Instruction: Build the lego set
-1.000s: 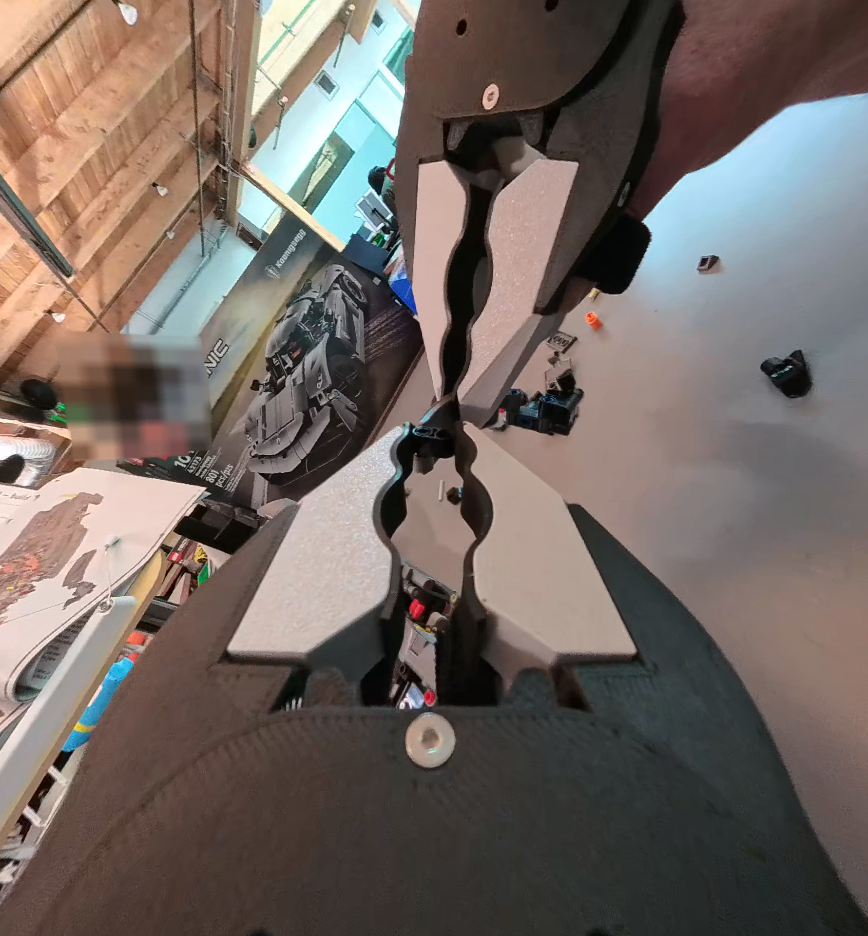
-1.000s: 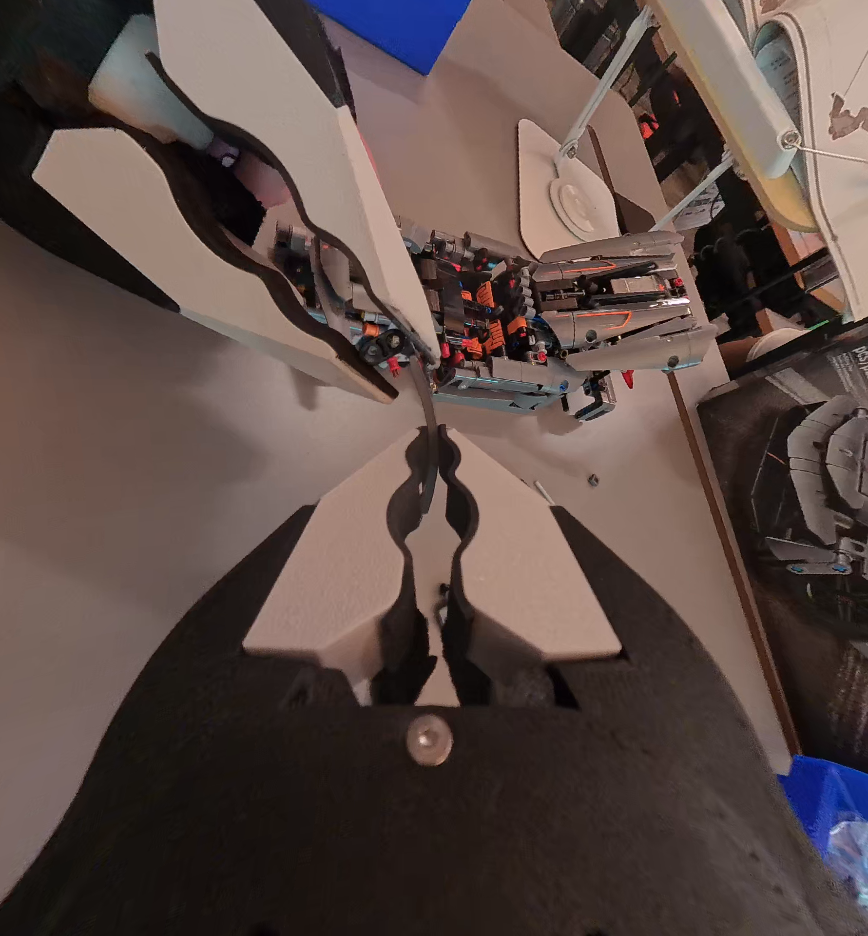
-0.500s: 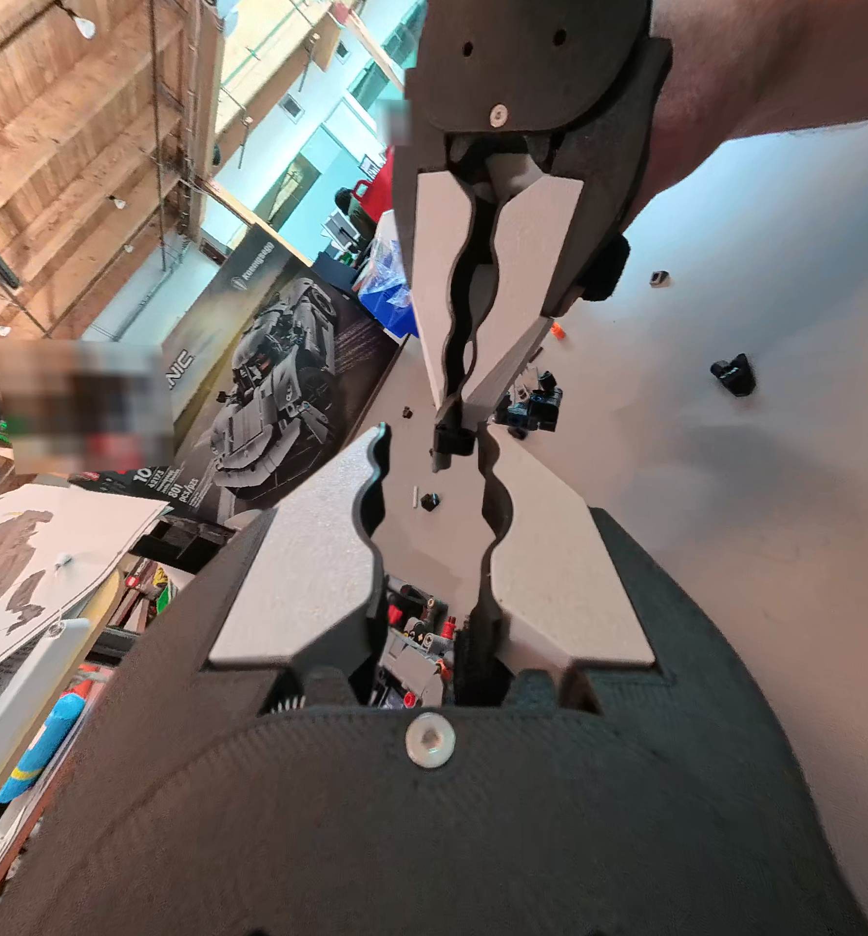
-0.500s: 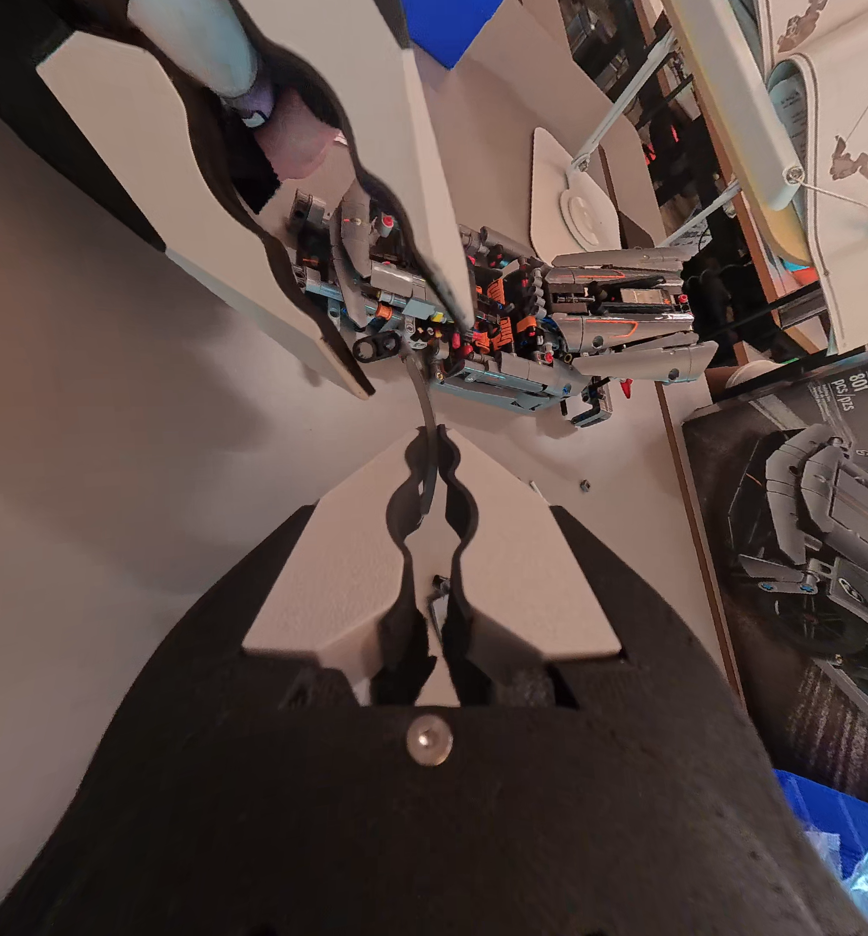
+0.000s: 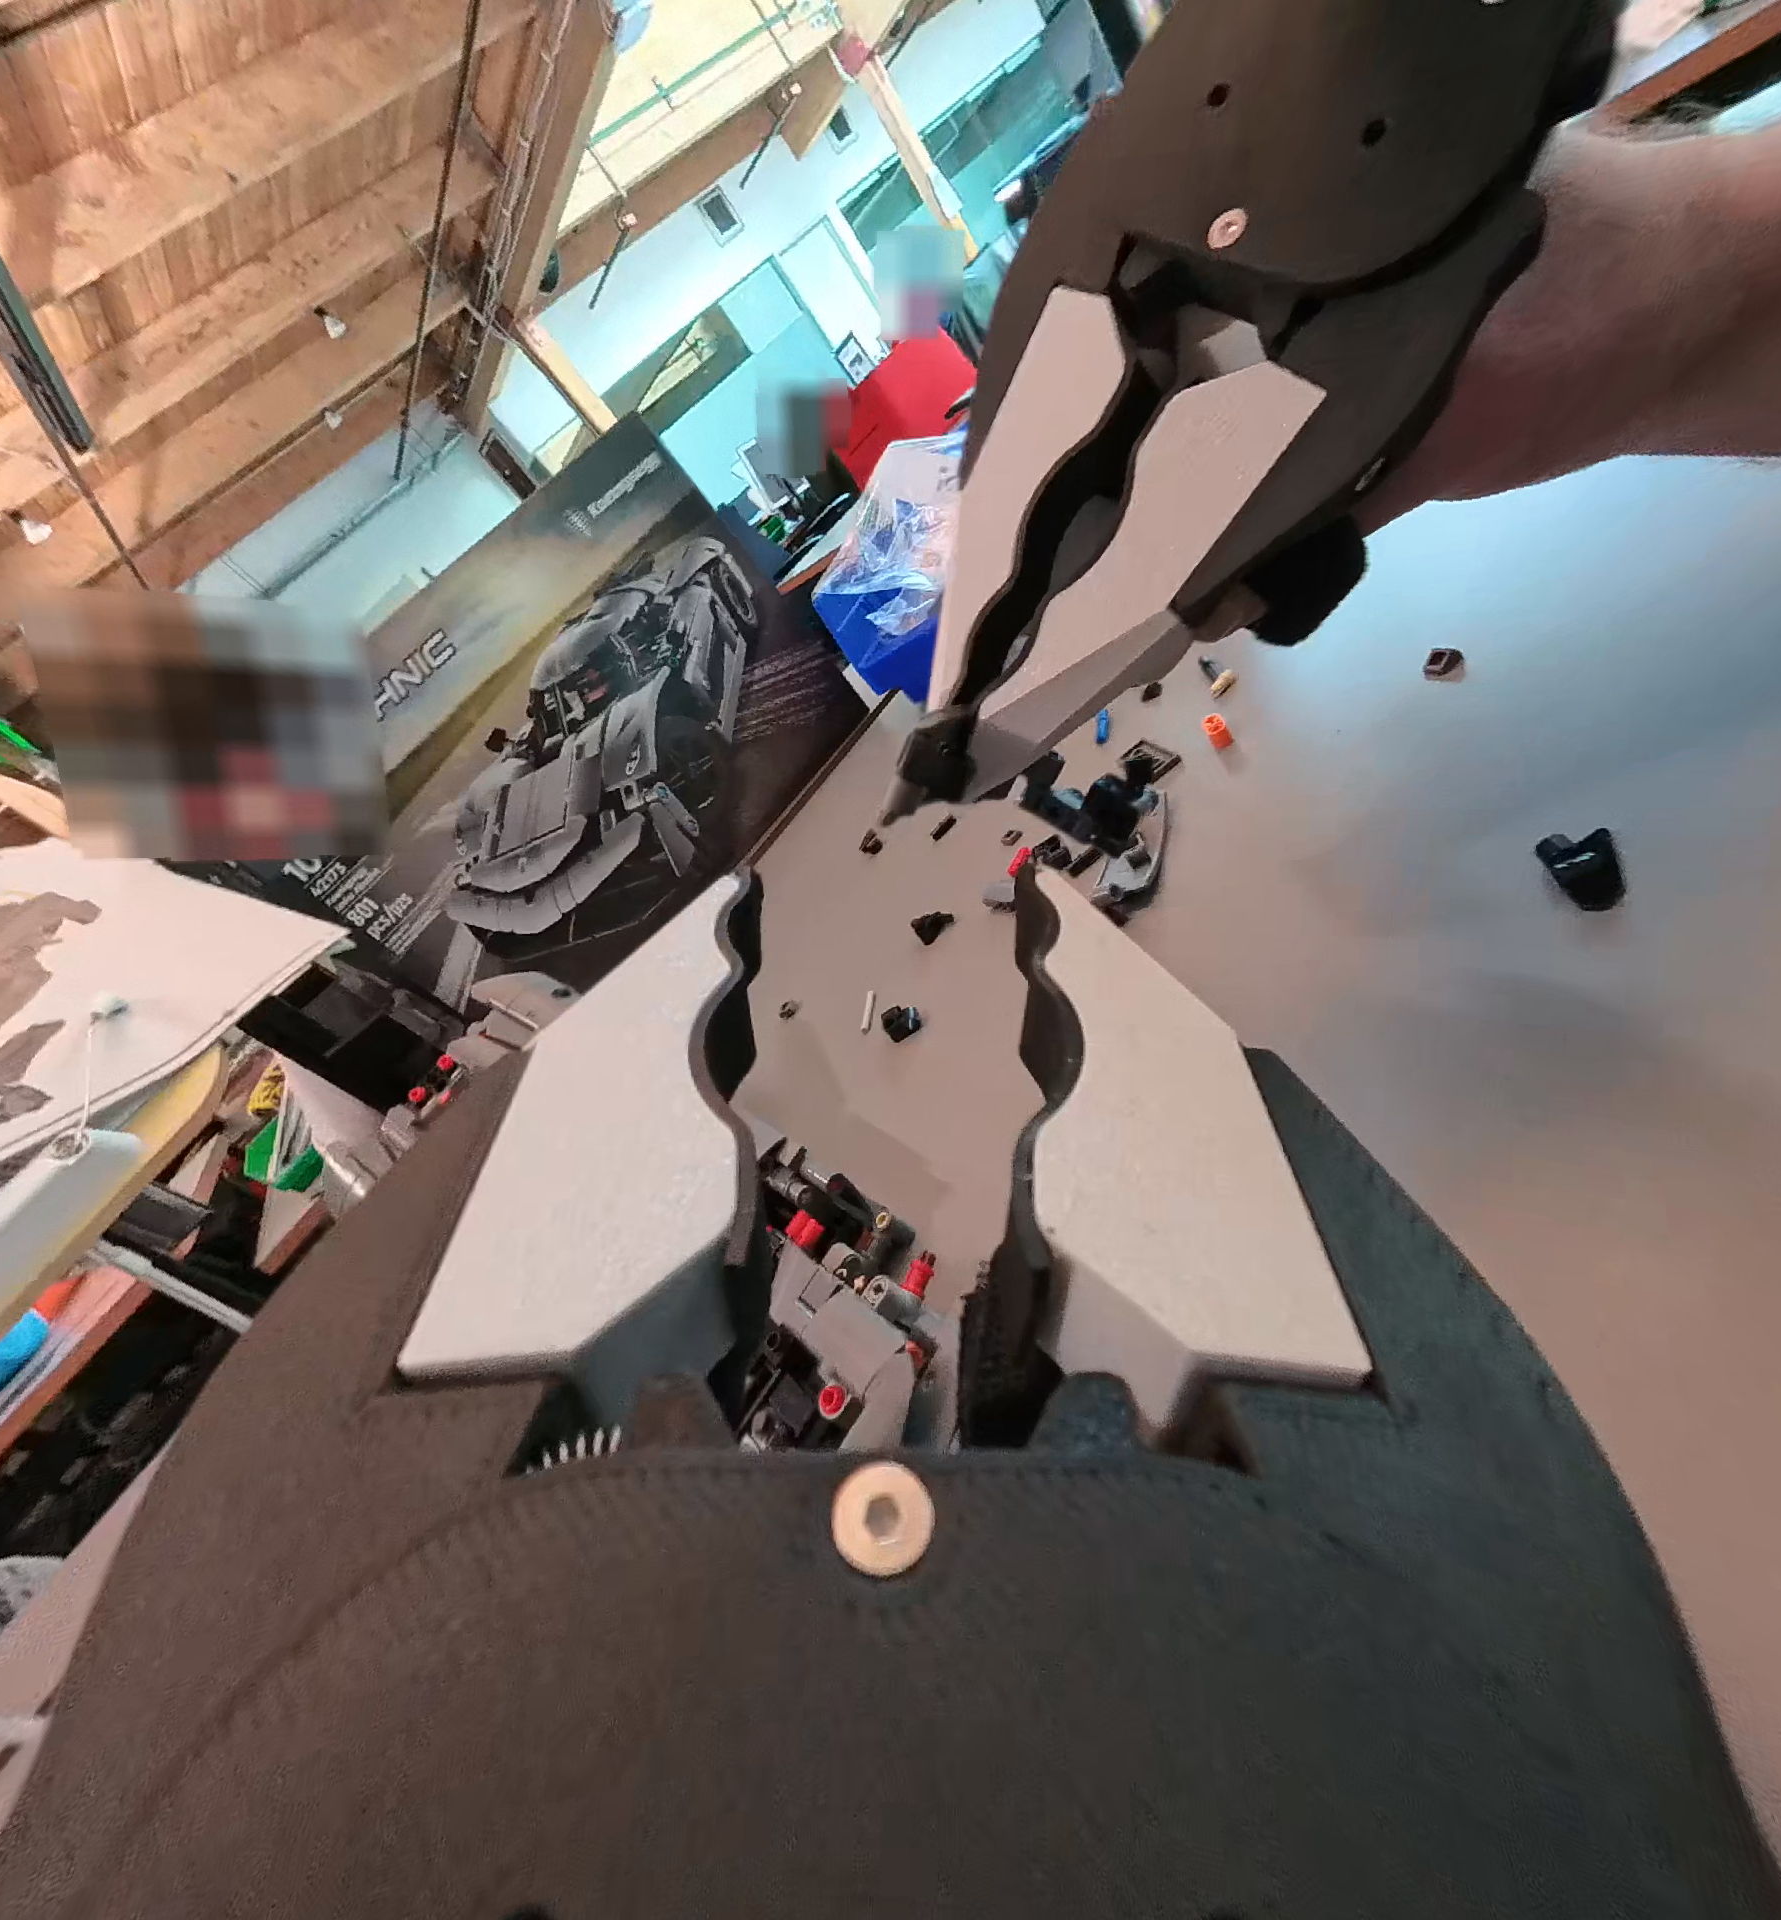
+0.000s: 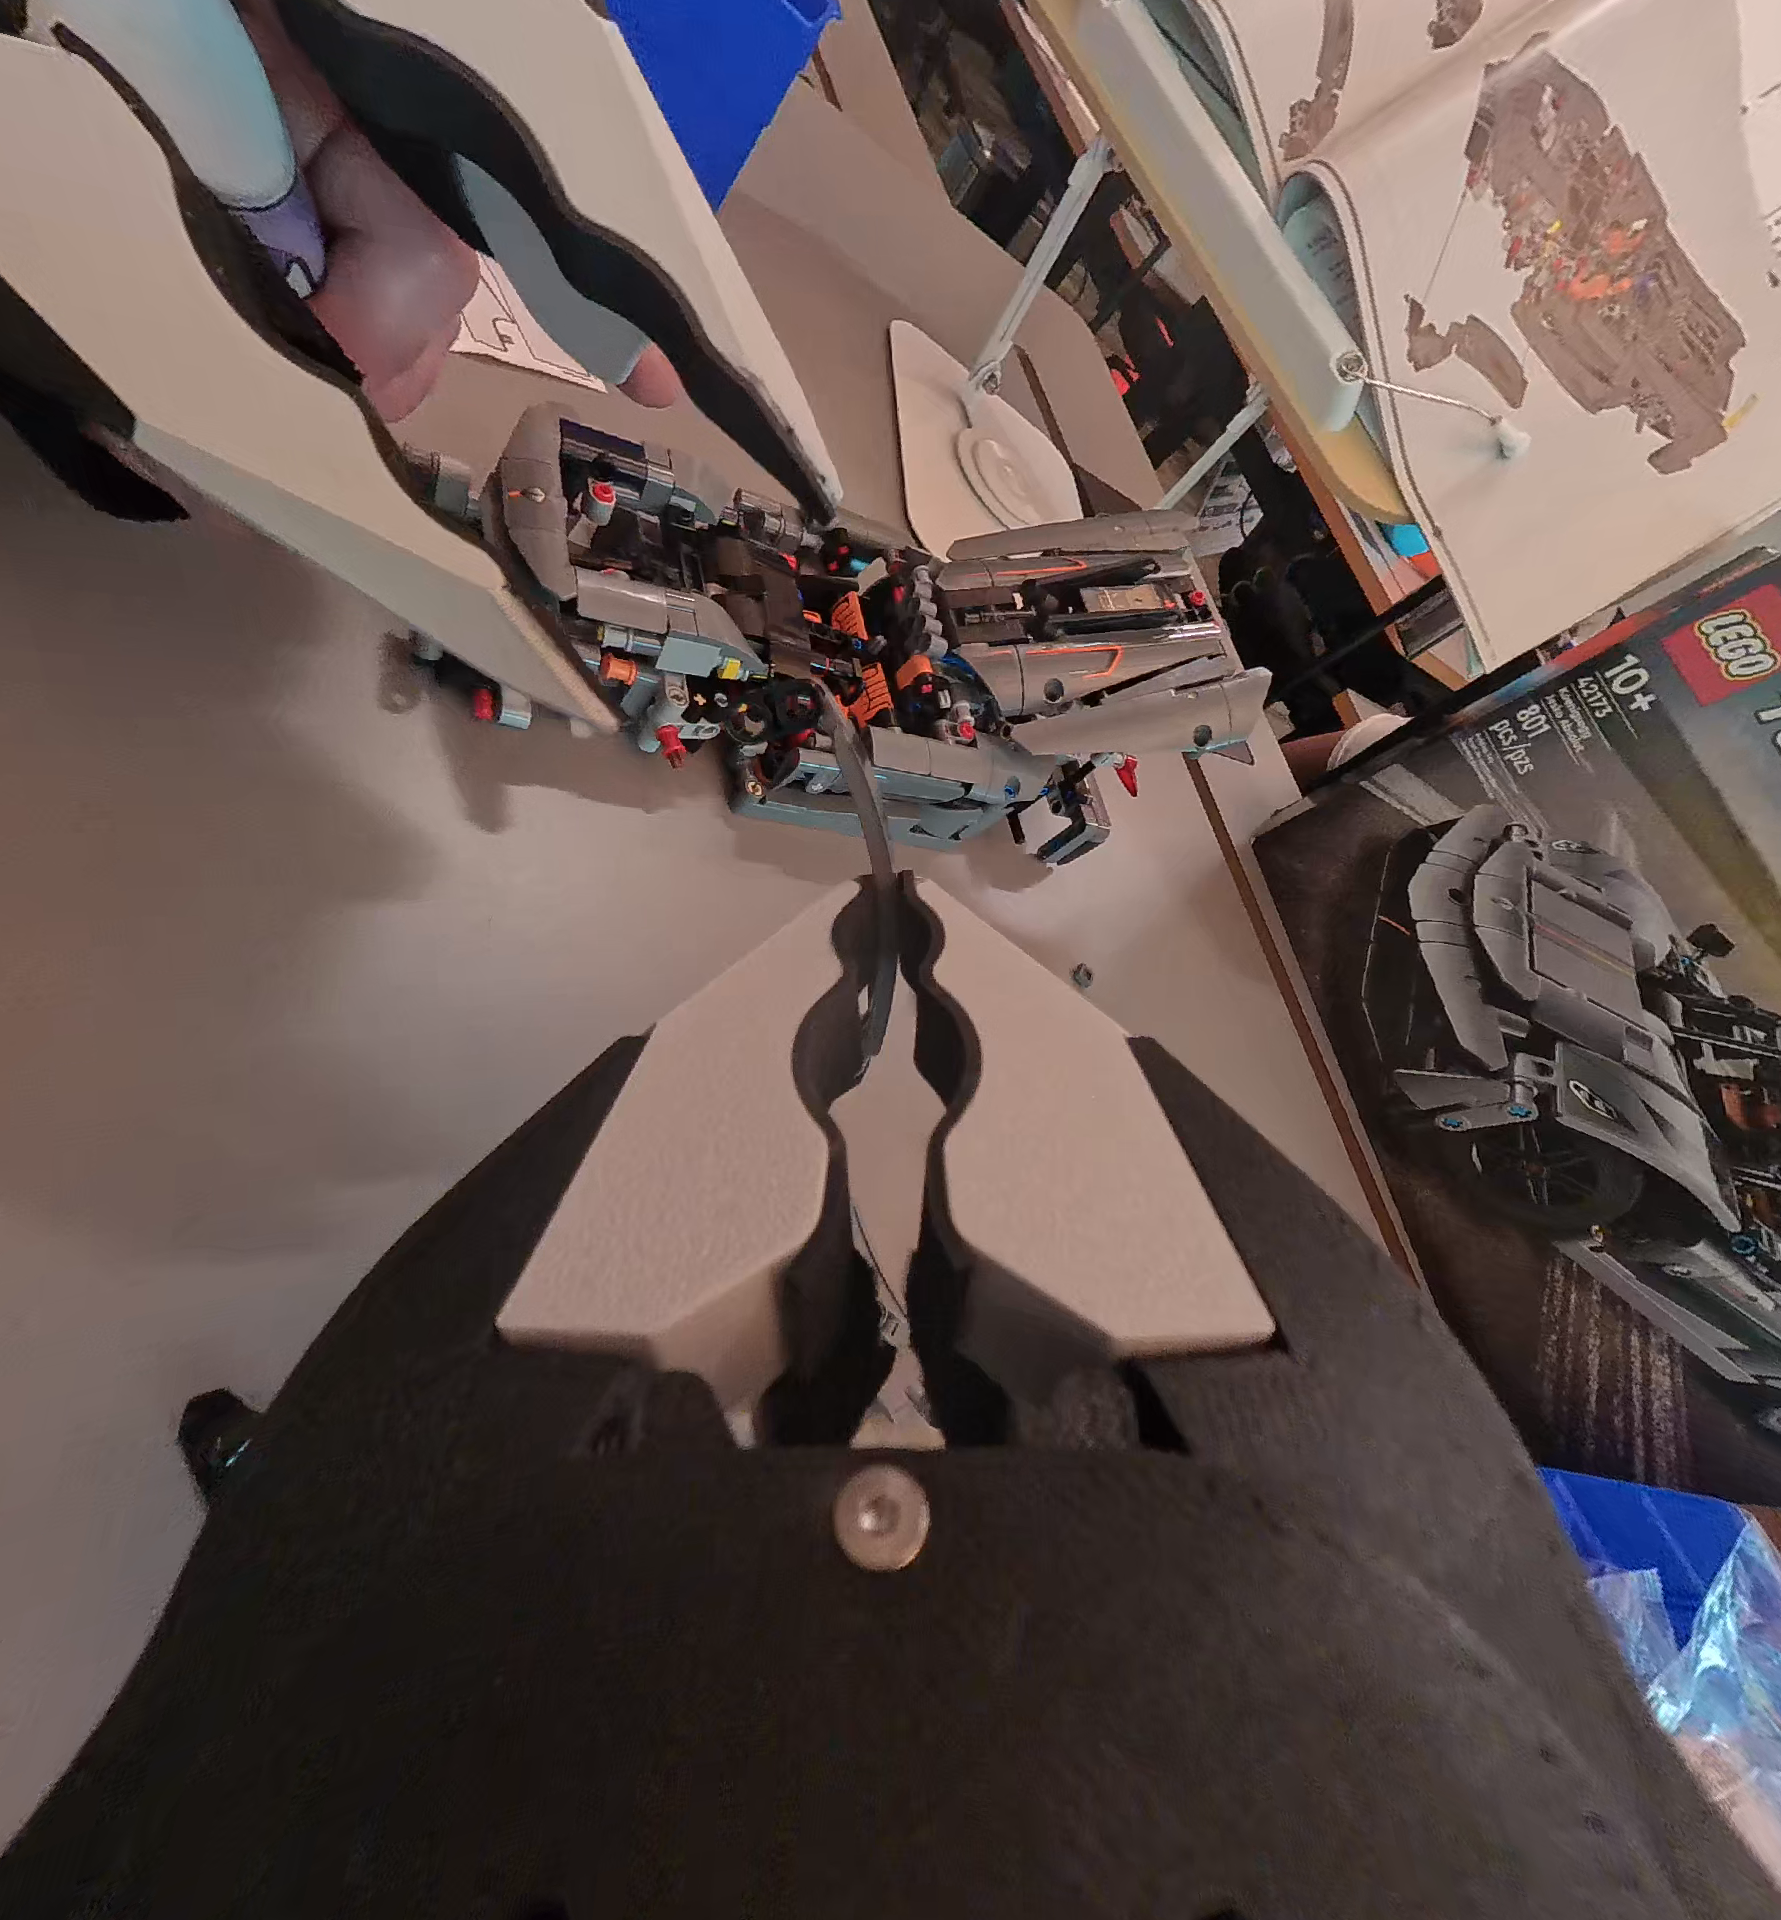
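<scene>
The part-built grey, black and orange lego car (image 6: 969,665) lies on the light table (image 6: 190,935). My right gripper (image 6: 881,894) is shut on a thin, dark curved lego strip (image 6: 870,831). The strip's far end reaches over the car's near side; I cannot tell if it touches. My left gripper (image 6: 709,613) is open, its fingers straddling the car's front end. In the left wrist view my left gripper (image 5: 886,894) is wide open and empty, with the car (image 5: 844,1320) low between its fingers. My right gripper (image 5: 943,743) shows above, the strip's black end (image 5: 927,764) at its tips.
Several small loose pieces (image 5: 1104,810) lie beyond the grippers, with an orange one (image 5: 1218,730) and a black one (image 5: 1582,868) to the right. The set's box (image 6: 1592,935), an open instruction booklet (image 6: 1592,208), a white lamp base (image 6: 979,436) and a blue bin (image 5: 886,613) border the table. Tip to tip, the grippers are about 5 cm apart.
My left gripper has opened wide and let go of the strip's black end. The right gripper keeps hold of the strip and now stands farther from the left one.
</scene>
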### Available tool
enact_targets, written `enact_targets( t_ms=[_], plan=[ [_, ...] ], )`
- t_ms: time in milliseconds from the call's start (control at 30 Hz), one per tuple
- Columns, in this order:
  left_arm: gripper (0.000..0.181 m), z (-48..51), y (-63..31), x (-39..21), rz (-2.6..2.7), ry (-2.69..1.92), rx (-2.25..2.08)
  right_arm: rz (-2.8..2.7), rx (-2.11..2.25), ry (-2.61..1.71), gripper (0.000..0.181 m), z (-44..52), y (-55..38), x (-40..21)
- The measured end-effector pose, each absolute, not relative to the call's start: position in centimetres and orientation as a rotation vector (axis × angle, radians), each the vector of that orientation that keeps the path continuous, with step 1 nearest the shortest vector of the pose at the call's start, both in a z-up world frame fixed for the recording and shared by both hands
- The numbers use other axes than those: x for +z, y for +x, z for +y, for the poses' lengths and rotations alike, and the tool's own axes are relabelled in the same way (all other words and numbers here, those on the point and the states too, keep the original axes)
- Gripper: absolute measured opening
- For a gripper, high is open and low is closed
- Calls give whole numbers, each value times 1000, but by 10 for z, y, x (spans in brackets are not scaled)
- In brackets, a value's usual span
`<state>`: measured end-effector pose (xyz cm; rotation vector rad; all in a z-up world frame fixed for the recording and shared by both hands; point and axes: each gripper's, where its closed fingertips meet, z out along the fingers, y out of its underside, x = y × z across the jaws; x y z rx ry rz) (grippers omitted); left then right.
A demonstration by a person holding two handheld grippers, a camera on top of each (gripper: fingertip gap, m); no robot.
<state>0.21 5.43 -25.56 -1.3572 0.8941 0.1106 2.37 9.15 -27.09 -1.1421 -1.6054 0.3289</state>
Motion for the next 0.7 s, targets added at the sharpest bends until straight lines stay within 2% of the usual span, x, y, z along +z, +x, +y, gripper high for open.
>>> enact_targets(
  t_ms=[700],
  plan=[
    [48,62,-11,-252,823,-1371,161,-1549,326,-1106,0,94,23,-264]
  ],
)
